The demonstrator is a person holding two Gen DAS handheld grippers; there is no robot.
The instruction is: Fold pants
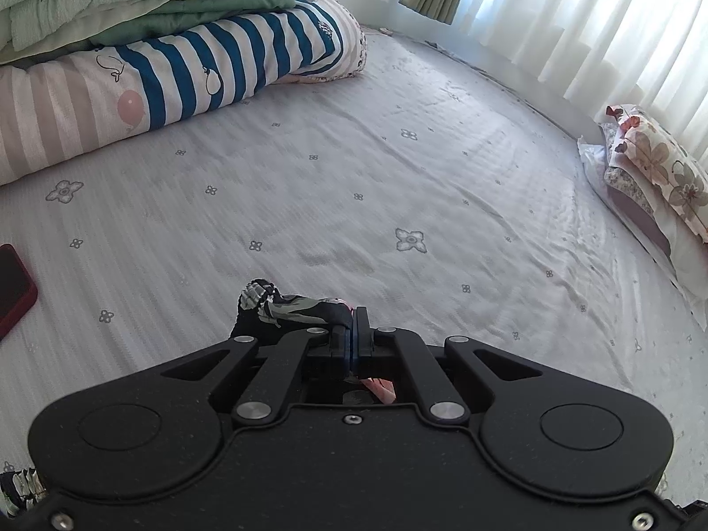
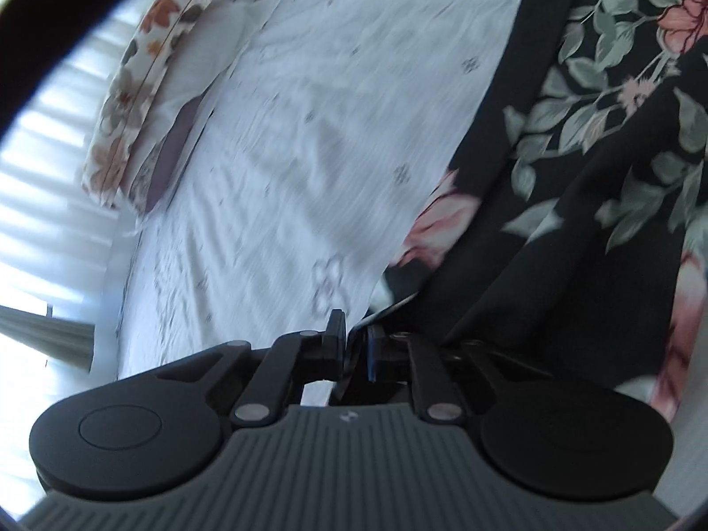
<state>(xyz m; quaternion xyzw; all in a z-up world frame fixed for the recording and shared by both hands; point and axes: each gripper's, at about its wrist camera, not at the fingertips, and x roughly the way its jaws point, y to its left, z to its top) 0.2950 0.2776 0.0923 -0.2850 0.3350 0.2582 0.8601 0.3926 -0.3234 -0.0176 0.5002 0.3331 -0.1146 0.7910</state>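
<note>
Grasp step in hand, as I read it. Left gripper [image 1: 353, 332] is pinching shut on a bunched edge of the floral pants [image 1: 292, 309], which are spilling toward ten o'clock over the bed sheet [image 1: 398, 177]. In the right wrist view the pants [image 2: 597, 155] are draping from one o'clock down to the right gripper [image 2: 356, 336], whose jaws are standing narrowly apart around a cloth edge; firm clamping cannot be told. Next move likely calls for securing that edge, then lifting both together. No readable writing or brand anywhere.

The pants [image 2: 588, 132] are black with green leaves and pink flowers. The bed sheet [image 1: 398, 186] is pale grey with tiny flowers — one blanket [image 1: 199, 66] has blue and white stripes. The phone [image 1: 13, 287] is red.
</note>
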